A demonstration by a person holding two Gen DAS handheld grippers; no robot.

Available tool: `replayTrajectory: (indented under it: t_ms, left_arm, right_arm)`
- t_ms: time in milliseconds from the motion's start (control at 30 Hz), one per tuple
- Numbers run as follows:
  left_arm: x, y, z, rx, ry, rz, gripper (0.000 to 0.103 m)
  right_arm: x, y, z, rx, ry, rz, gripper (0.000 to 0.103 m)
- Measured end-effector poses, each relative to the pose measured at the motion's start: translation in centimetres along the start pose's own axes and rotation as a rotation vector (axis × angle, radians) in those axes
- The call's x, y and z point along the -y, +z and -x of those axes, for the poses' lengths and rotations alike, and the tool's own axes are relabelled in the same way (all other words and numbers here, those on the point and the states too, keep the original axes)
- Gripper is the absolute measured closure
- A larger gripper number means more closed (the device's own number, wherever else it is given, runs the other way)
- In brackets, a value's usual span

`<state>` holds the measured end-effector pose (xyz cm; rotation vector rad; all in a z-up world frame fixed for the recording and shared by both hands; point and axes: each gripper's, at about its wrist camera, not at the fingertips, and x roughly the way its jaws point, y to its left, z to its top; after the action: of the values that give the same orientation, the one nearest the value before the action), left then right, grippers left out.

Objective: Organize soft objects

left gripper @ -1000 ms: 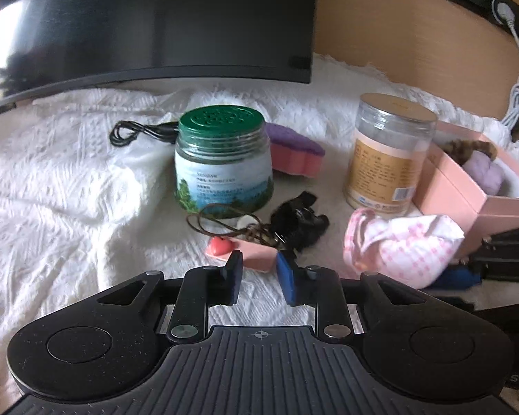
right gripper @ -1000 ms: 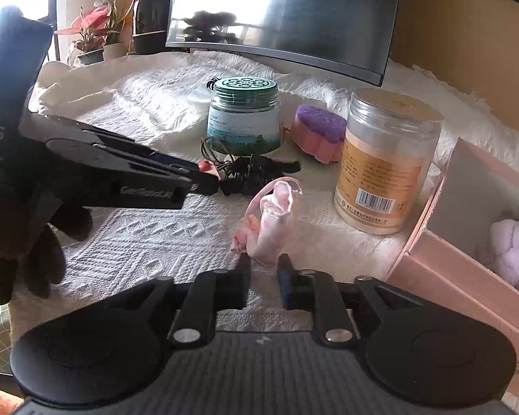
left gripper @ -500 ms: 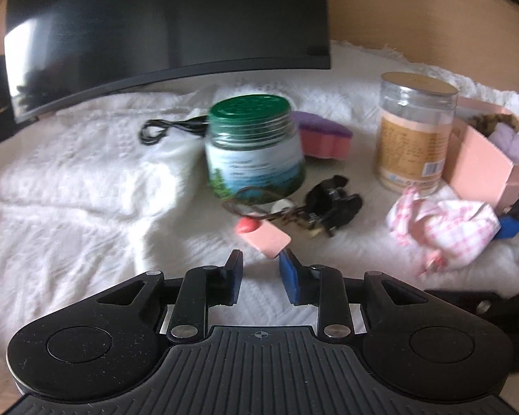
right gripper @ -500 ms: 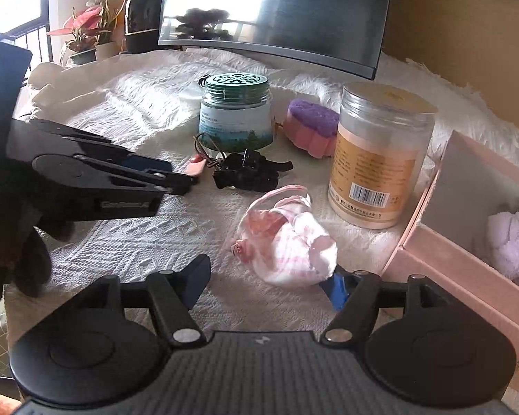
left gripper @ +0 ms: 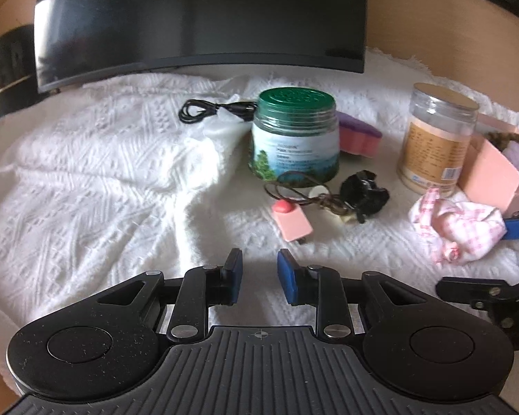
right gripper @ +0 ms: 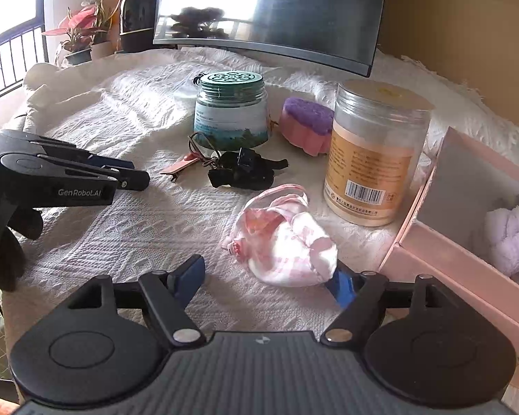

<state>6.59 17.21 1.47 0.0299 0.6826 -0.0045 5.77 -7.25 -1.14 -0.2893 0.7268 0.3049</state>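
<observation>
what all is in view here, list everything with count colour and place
curved monitor: 1, black, at the back
knitted cloth: 1, white, covering the surface
green-lidded glass jar: 1, centre
clear plastic canister: 1, beige contents, beside the box
sponge: 1, purple on pink, between the jars
black cable: 1, behind the jar
pink clip: 1, before the jar
black hair claw: 1, centre
pink checked cloth pouch: 1, loose between right gripper's open jaws
pink box: 1, right, holding a lilac fluffy item
potted plant: 1, red-leaved, far left
left gripper: black, blue pads, empty
right gripper: black, blue pads
</observation>
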Motion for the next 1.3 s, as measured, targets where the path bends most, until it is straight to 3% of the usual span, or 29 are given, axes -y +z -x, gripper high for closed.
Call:
replayTrajectory:
  t_ms: [233, 333, 533, 667, 733, 1000, 1100, 1300]
  left_arm:
    - [1.4, -0.4, 0.4, -0.008, -0.085, -0.050, 0.071]
    - [1.3, -0.3, 0.6, -0.001, -0.120, -0.016, 0.071]
    - [0.8, 2.3, -0.9, 0.017, -0.094, 0.108, 0.071]
    - [1.7, 3.1, -3.5, -0.047, -0.021, 0.062, 0.071]
    - [2.3, 3.2, -3.9, -0.033, 0.003, 0.021, 0.071]
    - [1.5, 3.2, -3.9, -0.036, -0.045, 0.041, 0.071]
    - [1.8, 2.7, -3.6, -0.019, -0.040, -0.002, 0.071]
    - [1.7, 2.0, -2.8, -0.003, -0.052, -0.001, 0.079]
  right_arm:
    - [0.1, 0.0, -0.1, -0.005, 0.004, -0.009, 0.025]
    - [0.2, 0.0, -0.1, -0.006, 0.005, -0.009, 0.025]
    - [0.2, 0.0, -0.2, -0.007, 0.006, -0.009, 0.023]
    - [0.2, 0.0, -0.2, -0.005, 0.005, -0.013, 0.023]
    - [0.2, -0.1, -0.1, 0.000, 0.005, -0.017, 0.023]
    - [0.4, 0.0, -0.2, 0.005, -0.008, -0.025, 0.023]
    - [0.3, 0.0, -0.1, 0.008, -0.009, -0.021, 0.023]
    - [0.4, -0.1, 0.4, 0.033, -0.007, -0.031, 0.023]
